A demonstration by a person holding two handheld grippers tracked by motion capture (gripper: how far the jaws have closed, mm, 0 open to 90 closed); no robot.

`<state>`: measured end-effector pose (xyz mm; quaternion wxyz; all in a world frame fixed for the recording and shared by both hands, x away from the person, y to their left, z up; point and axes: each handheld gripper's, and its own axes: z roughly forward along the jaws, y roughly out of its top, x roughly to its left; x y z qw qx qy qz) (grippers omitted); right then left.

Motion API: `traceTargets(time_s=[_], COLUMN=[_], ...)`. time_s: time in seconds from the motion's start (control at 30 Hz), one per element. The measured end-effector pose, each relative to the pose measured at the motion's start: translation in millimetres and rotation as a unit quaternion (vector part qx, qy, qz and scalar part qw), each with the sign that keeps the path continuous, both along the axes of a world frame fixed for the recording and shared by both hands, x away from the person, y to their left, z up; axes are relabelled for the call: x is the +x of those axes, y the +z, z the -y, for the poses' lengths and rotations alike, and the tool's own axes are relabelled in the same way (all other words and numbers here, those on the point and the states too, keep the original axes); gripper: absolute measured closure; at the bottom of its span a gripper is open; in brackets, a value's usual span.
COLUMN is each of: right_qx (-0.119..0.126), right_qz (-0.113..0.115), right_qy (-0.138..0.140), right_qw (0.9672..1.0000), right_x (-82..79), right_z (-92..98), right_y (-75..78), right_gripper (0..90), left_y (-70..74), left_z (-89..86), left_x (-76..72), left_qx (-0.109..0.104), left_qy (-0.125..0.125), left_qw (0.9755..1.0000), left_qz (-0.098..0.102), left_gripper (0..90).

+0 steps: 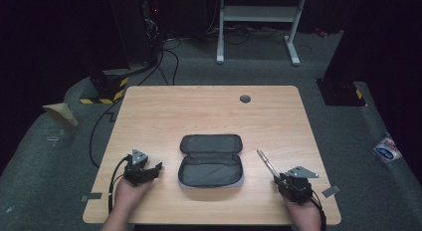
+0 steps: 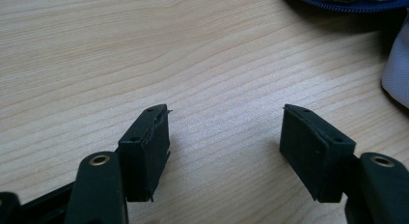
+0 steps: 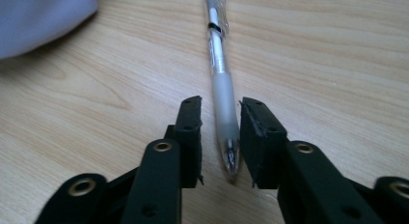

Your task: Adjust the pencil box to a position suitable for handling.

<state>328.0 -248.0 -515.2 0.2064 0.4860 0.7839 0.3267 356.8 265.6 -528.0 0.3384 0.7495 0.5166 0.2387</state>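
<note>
The right gripper (image 3: 220, 120) sat near the surface's (image 1: 164, 111) front right corner, its jaws slightly parted around a clear pen (image 3: 221, 74) — the pads stood just off the barrel, which lay on the wood. The left gripper (image 2: 224, 132) rested near the front left corner, jaws wide and empty. An unzipped pencil case (image 1: 211, 160) lay between them — closer to the front edge.
</note>
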Motion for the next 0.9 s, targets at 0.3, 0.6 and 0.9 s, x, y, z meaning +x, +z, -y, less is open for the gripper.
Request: traceTargets(time_s=[0.3,0.6,0.9], right_qx=[0.013,0.012,-0.006], right_qz=[0.018,0.013,0.004], right_qy=[0.012,0.009,0.004], right_qw=[0.9997,0.9998,1.0000], right_x=[11.8,42.5,54.8], right_z=[-13.7,-26.2,-29.2], right_y=[10.3,17.2,8.5], right_gripper=[60.3,57.4,62.6], left_y=[0.0,0.1,0.0], left_z=[0.1,0.1,0.1], left_x=[-0.1,-0.1,-0.1], left_qx=[0.000,0.000,0.000], left_qy=[0.001,0.000,0.001], left_qw=[1.0000,1.0000,1.0000], left_qz=[0.000,0.000,0.000], left_gripper=[34.7,34.7,34.7])
